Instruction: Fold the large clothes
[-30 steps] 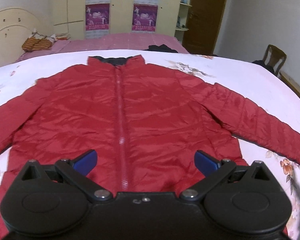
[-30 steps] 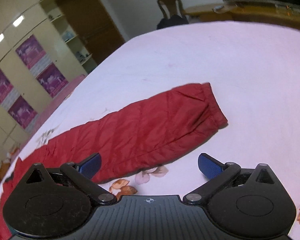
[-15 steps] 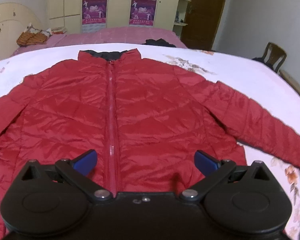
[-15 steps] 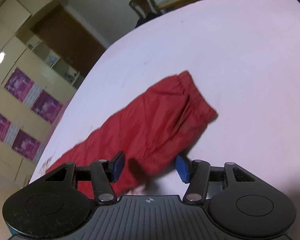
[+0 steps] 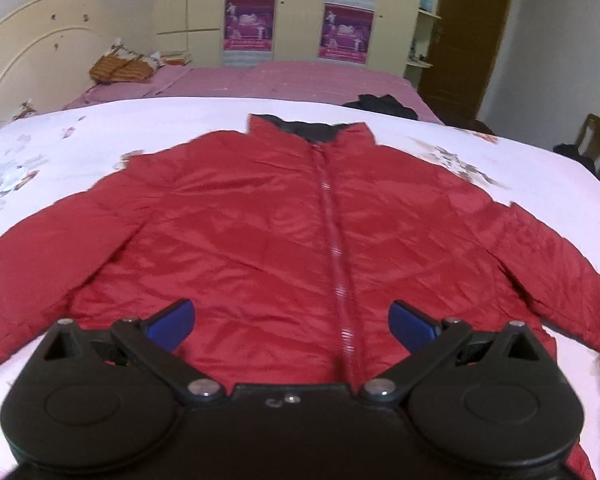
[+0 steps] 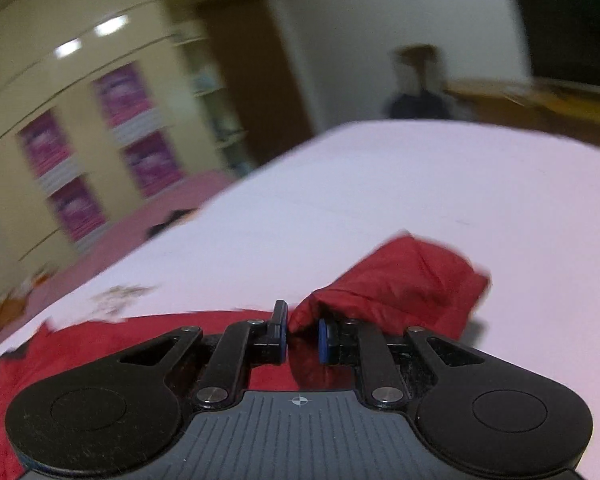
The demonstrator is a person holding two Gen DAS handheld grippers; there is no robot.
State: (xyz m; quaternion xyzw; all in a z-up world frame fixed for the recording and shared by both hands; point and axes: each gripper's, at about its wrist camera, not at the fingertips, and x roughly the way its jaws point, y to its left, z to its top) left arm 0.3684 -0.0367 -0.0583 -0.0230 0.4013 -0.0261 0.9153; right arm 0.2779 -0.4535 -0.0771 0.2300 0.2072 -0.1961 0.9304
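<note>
Already the right gripper (image 6: pixel 302 338) has its blue pads pinched on a fold of the red sleeve (image 6: pixel 396 292), close behind the cuff, and the cloth bunches up between the jaws and rises off the bed sheet (image 6: pixel 440 184) (the view is blurred, so the lift itself cannot be judged finely). The left gripper (image 5: pixel 290 322) hangs over the lower hem of the jacket (image 5: pixel 260 232) with its jaws spread wide and nothing between them.

Outward from there, the jacket lies front up and zipped in the middle of the bed, collar (image 5: pixel 310 130) toward the far edge, hem toward the near edge, the zipper (image 5: pixel 334 240) running straight between them. Both sleeves stretch out toward the left and right edges; the body is flat and shows no fold.

By my reading the task is at its very start: the spreading is done, one sleeve is gripped, and no fold has been laid. Left to do, it seems, are bringing this sleeve across the chest, the other sleeve likewise, then doubling the body.
</note>
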